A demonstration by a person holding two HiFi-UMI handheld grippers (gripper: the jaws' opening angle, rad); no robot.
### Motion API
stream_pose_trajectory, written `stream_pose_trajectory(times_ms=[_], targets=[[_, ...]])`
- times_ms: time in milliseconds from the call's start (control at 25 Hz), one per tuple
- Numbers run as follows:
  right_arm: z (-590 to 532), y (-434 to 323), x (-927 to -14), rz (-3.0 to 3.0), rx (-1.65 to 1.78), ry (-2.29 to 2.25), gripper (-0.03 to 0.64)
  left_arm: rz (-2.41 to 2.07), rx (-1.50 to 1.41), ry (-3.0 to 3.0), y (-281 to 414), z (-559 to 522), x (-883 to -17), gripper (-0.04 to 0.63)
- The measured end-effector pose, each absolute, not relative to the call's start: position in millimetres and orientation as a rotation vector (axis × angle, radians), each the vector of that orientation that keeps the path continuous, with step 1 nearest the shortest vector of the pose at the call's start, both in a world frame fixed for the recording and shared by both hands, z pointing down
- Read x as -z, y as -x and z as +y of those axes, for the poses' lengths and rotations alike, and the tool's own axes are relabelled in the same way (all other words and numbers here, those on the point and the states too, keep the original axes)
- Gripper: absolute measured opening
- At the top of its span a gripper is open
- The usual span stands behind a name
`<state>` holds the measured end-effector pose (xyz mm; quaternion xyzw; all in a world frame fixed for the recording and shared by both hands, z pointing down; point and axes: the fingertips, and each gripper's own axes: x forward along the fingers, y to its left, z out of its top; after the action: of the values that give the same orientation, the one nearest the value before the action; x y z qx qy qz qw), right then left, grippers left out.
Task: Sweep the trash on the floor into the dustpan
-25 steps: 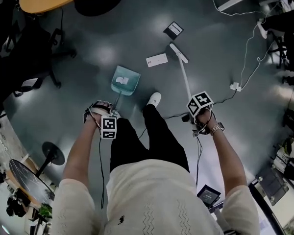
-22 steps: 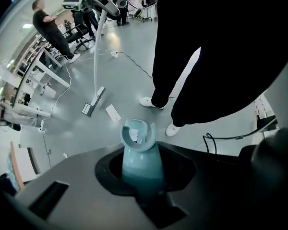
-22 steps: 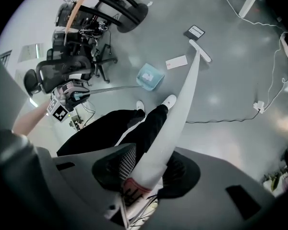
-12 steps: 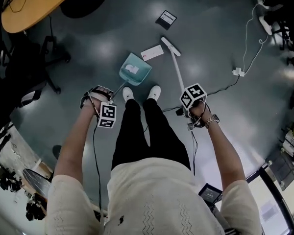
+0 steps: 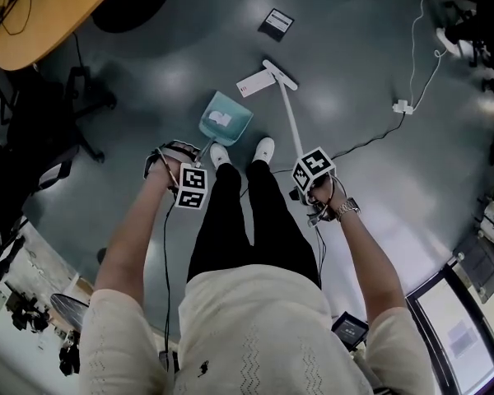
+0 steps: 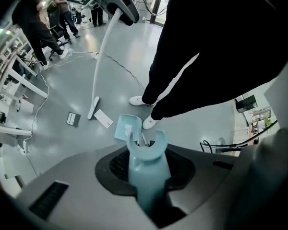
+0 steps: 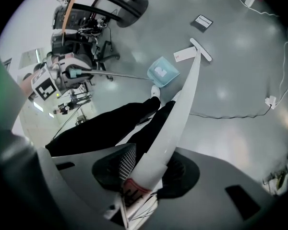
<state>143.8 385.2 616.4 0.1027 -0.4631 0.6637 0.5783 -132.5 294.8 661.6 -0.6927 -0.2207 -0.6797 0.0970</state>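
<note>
The left claw (image 6: pixel 146 169) is clamped on the handle of the blue dustpan (image 5: pixel 228 130) - it is down by the person's shoes (image 5: pixel 263 149), with a white scrap (image 5: pixel 221 118) inside. The right claw (image 7: pixel 145 170) squeezes the white broom (image 5: pixel 287 113) - its head touches a white card (image 5: pixel 256 81).

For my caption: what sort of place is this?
Probably an office or lab workroom: a round-edged wooden desk, a black office chair, and a corded white power adapter on the grey floor.

i count one dustpan (image 5: pixel 235 109), one broom (image 5: pixel 288 113), one white scrap (image 5: pixel 221 119) inside that dustpan, and on the floor two more pieces: one white card (image 5: pixel 255 82), one dark packet (image 5: pixel 277 22).
</note>
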Motion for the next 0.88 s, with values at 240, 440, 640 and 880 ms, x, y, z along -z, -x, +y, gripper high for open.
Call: stream_pose_trajectory(times_ms=[240, 440, 640, 880], targets=[[441.9, -135.1, -591.6, -1.042, -1.374, -0.052, 0.138, -0.630, 2.026, 2.092, 148.9, 289.4, -663.9, 0.091], [488.0, -101.7, -563.7, -1.046, -1.375, 0.120, 0.138, -0.626, 2.005, 2.102, 153.1, 297.4, -667.4, 0.091], [475.0, -86.8, -556.8, -1.064, -1.352, 0.090, 0.138, -0.552, 1.986, 2.103, 164.1, 302.3, -668.0, 0.091], [418.5, -77.3, -543.3, -1.129, -1.457, -0.094, 0.138, -0.427, 1.964, 2.085, 169.1, 299.6, -664.5, 0.091]])
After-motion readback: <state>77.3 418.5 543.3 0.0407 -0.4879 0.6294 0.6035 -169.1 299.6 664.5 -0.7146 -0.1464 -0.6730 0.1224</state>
